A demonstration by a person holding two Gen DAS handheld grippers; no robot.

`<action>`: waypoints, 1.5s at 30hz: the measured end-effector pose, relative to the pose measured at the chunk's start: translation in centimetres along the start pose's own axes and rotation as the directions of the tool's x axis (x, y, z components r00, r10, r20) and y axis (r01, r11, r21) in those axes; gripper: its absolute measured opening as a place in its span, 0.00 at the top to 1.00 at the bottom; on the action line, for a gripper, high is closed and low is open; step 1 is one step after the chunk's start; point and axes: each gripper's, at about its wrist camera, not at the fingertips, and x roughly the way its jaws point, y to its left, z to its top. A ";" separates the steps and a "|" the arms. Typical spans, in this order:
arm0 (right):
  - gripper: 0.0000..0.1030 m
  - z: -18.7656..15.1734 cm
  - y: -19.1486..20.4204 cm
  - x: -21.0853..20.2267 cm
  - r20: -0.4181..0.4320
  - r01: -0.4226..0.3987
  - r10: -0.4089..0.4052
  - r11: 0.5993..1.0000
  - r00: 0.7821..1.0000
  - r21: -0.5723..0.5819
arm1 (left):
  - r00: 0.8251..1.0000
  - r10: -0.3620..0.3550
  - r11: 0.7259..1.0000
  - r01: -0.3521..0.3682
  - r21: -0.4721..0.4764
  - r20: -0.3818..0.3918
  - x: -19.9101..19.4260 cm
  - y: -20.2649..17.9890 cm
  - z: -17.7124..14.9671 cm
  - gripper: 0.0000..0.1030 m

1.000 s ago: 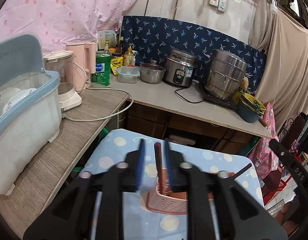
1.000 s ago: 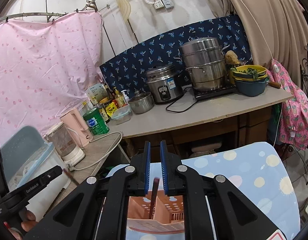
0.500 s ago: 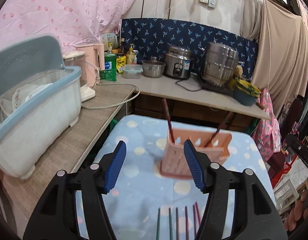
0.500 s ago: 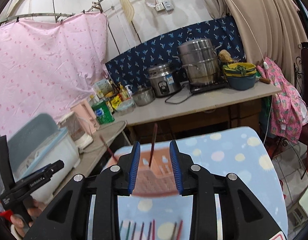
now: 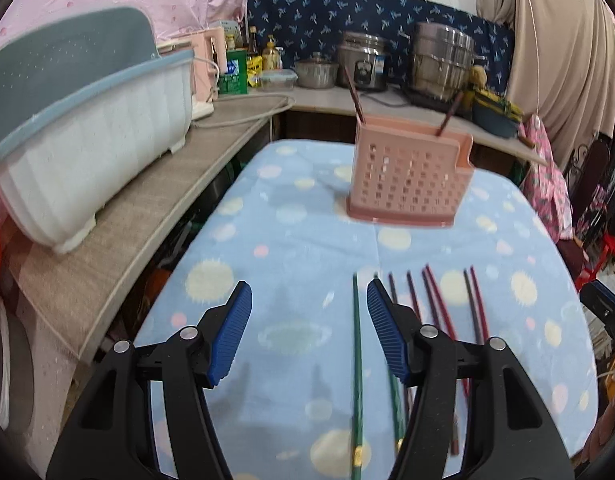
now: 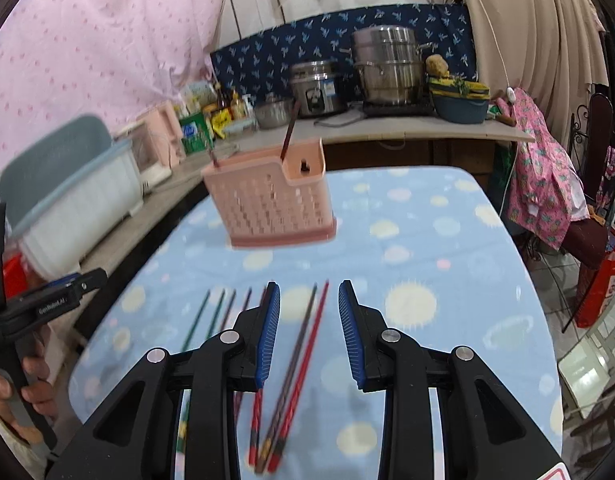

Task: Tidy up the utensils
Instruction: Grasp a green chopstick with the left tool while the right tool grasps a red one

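Observation:
A pink perforated utensil holder (image 5: 407, 176) (image 6: 267, 200) stands on the blue dotted tablecloth (image 5: 299, 232), with two dark chopsticks (image 5: 355, 92) leaning in it. Several loose chopsticks lie in a row on the cloth in front of it. My left gripper (image 5: 308, 284) is open just above the cloth, with a green chopstick (image 5: 357, 360) lying on the table between its pads, nearer the right one. My right gripper (image 6: 308, 285) is open over a pair of red chopsticks (image 6: 303, 360), which it does not touch. A hand (image 6: 11, 392) holds the left gripper at the left edge of the right wrist view.
A white dish bin with a blue lid (image 5: 87, 132) sits on the wooden counter (image 5: 147, 208) left of the table. Behind are a rice cooker (image 5: 361, 64), a steel steamer pot (image 5: 441, 64), bottles and a cable. A pink garment (image 6: 547, 192) hangs at the right.
Both grippers opened, leaving a chopstick each in the holder. They drew back from it and sank towards the cloth. The row of loose chopsticks came into view.

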 end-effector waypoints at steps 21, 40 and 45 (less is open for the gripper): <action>0.71 -10.1 2.5 3.0 -0.171 0.022 -0.026 1.000 0.985 -0.021 | 0.988 -0.014 1.000 0.013 -0.006 -0.151 1.5 -1.2 -10.2 0.45; 0.78 -11.5 2.5 3.8 -0.187 0.050 -0.056 0.998 0.981 -0.033 | 0.980 -0.038 0.999 0.037 -0.006 -0.195 2.2 -1.9 -11.8 0.45; 0.83 -11.6 2.3 3.7 -0.182 0.061 -0.068 0.997 0.981 -0.043 | 0.978 -0.036 0.999 0.036 -0.002 -0.207 2.5 -2.1 -12.3 0.45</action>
